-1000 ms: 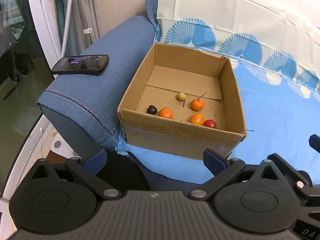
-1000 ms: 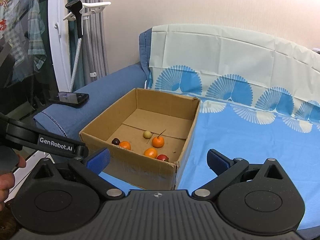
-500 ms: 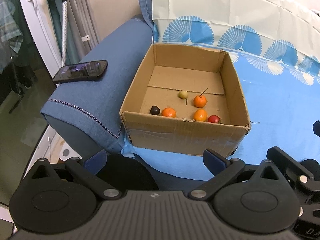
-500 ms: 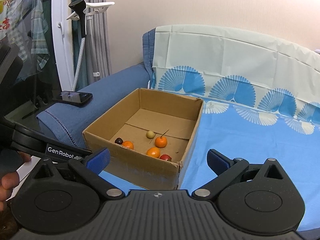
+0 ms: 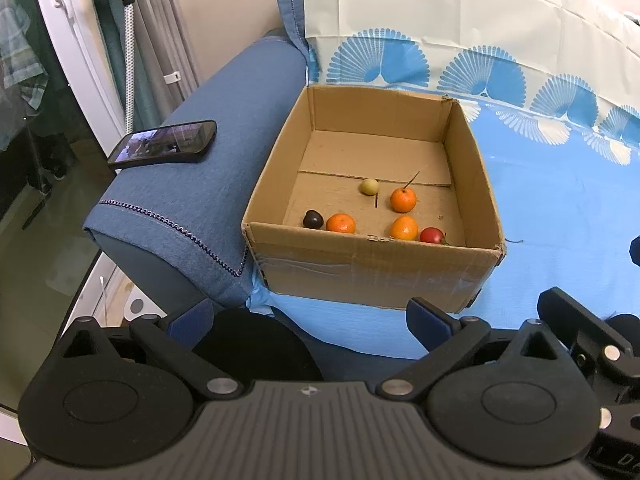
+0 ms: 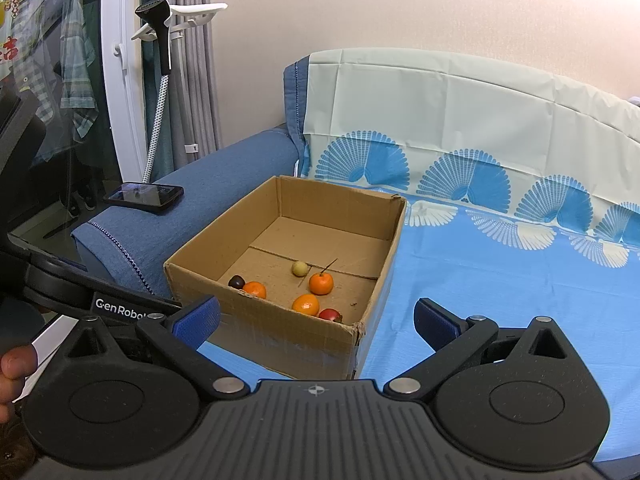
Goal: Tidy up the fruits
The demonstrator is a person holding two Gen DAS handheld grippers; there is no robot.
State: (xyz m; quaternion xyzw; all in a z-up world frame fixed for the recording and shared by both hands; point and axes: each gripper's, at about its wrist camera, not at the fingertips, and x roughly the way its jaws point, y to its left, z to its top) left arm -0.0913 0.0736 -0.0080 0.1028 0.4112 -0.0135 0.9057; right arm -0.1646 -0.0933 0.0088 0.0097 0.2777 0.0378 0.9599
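The fruits are small and round: three oranges, one with a thin stem sticking up [image 5: 403, 199], one near the front wall on the left [image 5: 341, 223] and one further right [image 5: 404, 227], plus a pale yellowish fruit [image 5: 369, 186], a dark, almost black fruit [image 5: 313, 219] and a red fruit [image 5: 431, 235]. All six lie loose on the floor of the cardboard box [image 5: 372, 268], bunched toward its near wall, with the back half of the box bare. The box has its top open and sits on the blue sheet [image 5: 560, 208] that covers the sofa seat, right beside the denim-blue armrest [image 5: 192, 188], where a black phone [image 5: 163, 144] lies flat with its screen up. I hold my left hand-held gripper [image 5: 308, 316] in front of the box with its blue-padded fingers spread wide and nothing between them, and my right hand-held gripper [image 6: 316, 312] is likewise spread and empty, short of the box's near right corner. Only the right wrist view shows my fingertip [image 6: 18, 364] at the lower left edge, the GenRobot label on the left tool [image 6: 120, 306], the whole fan-patterned cover on the sofa back [image 6: 460, 120] and a steamer head on its stand [image 6: 158, 24]; the left wrist view looks more steeply down into the box
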